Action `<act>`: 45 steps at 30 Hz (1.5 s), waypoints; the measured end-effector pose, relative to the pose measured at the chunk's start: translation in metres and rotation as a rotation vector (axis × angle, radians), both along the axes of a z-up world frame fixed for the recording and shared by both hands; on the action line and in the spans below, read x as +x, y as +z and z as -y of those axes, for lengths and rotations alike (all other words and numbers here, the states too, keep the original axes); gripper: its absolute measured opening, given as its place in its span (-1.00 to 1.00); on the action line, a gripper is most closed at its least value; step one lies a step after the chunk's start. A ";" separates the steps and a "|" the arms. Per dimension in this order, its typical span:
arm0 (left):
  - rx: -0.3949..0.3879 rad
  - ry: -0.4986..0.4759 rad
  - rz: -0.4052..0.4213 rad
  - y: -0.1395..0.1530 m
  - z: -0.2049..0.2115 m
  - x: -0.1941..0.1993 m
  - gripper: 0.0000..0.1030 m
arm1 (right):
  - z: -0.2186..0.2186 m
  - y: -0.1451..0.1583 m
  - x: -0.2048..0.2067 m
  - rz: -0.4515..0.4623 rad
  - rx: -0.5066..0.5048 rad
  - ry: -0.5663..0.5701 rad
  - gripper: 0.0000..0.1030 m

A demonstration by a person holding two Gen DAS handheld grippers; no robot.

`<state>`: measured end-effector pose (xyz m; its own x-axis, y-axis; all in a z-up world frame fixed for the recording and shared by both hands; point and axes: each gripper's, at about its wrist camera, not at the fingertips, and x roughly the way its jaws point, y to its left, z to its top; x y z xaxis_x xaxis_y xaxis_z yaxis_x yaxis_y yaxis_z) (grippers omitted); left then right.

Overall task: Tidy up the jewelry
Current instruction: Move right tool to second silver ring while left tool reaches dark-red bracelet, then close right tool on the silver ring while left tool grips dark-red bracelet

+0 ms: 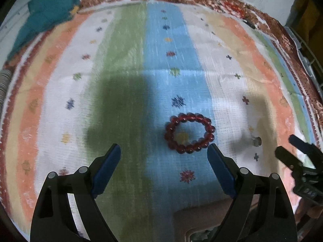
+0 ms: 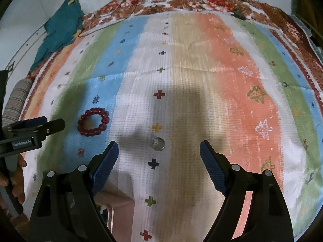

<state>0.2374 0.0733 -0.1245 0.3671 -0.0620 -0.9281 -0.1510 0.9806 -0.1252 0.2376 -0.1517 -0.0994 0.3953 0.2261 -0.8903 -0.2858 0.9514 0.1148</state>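
Left gripper (image 1: 164, 151): I have the jaws spread wide with nothing between the pads, tilted steeply down at the cloth.
Right gripper (image 2: 159, 148): also spread wide and holding nothing, pointed down the same way.
Bracelet (image 1: 189, 133): a ring of dark red beads lying flat on the blue stripe, just ahead of my left fingertips and a little toward the right finger; no pad touches it.
Ring (image 2: 158, 143): a small silvery, clear-looking piece on the white stripe, just ahead of my right gripper and roughly centred between the fingers; too small for me to be sure what it is.
Box (image 1: 203, 219): a pinkish-brown container edge at the near side, below the grippers; I take it as the place for the jewelry.
Striped cloth (image 2: 222, 64): covers the work surface.
Step in hand: I judge this the approach, both pieces still loose.
Next move: lower the left jaws to straddle one side of the bead ring, then close; the small piece needs careful centring.
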 end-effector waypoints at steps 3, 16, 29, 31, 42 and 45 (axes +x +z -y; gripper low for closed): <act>0.008 -0.004 -0.014 -0.006 0.001 0.005 0.67 | -0.005 -0.007 0.003 -0.002 -0.033 0.011 0.61; 0.037 -0.043 -0.073 -0.032 0.002 0.031 0.55 | -0.013 -0.034 0.019 -0.074 -0.039 0.024 0.61; 0.147 -0.124 -0.096 -0.051 0.012 0.042 0.00 | -0.019 -0.051 0.028 -0.103 -0.083 0.024 -0.03; 0.146 -0.121 -0.089 -0.052 0.012 0.042 -0.25 | -0.018 -0.050 0.028 -0.115 -0.074 0.024 -0.25; 0.170 -0.144 -0.062 -0.032 0.016 0.031 -0.75 | -0.012 -0.045 0.025 -0.127 -0.033 0.010 -0.62; 0.152 -0.144 -0.022 -0.014 0.015 0.024 -0.75 | -0.011 -0.037 0.022 -0.105 -0.023 0.010 -0.62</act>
<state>0.2613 0.0588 -0.1388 0.3441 0.0291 -0.9385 -0.0092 0.9996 0.0277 0.2594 -0.1410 -0.1369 0.2978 0.2089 -0.9315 -0.2829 0.9513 0.1229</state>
